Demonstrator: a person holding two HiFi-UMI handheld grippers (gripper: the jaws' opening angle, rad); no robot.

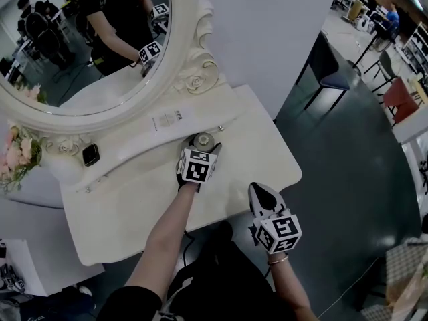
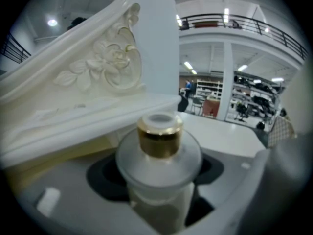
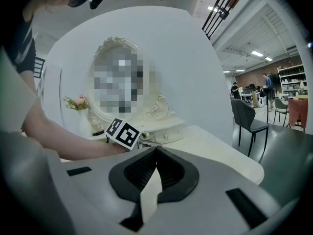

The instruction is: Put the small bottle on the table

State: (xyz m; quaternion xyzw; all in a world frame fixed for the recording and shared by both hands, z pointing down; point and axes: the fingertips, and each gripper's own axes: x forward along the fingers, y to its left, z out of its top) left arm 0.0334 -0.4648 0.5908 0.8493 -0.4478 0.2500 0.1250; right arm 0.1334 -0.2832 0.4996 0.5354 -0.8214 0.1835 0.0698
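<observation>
An oval mirror (image 1: pixel 67 79) in an ornate cream frame (image 1: pixel 182 19) stands before a white partition wall (image 1: pixel 267 32). A carved rose (image 1: pixel 195 81) decorates the frame's lower right. Pink flowers (image 1: pixel 17 154) stand at the frame's lower left, and a small black square device (image 1: pixel 90 154) lies just below the frame there. A white printed card (image 1: pixel 167 120) lies under the mirror's bottom edge. Past the wall, a dark chair (image 1: pixel 328 65) stands on the grey floor (image 1: pixel 348 179), with a red chair (image 1: pixel 401 95) farther off.

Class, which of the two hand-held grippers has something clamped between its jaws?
The left gripper: it grips a small frosted bottle with a gold collar. The right gripper has its jaws shut on nothing.
</observation>
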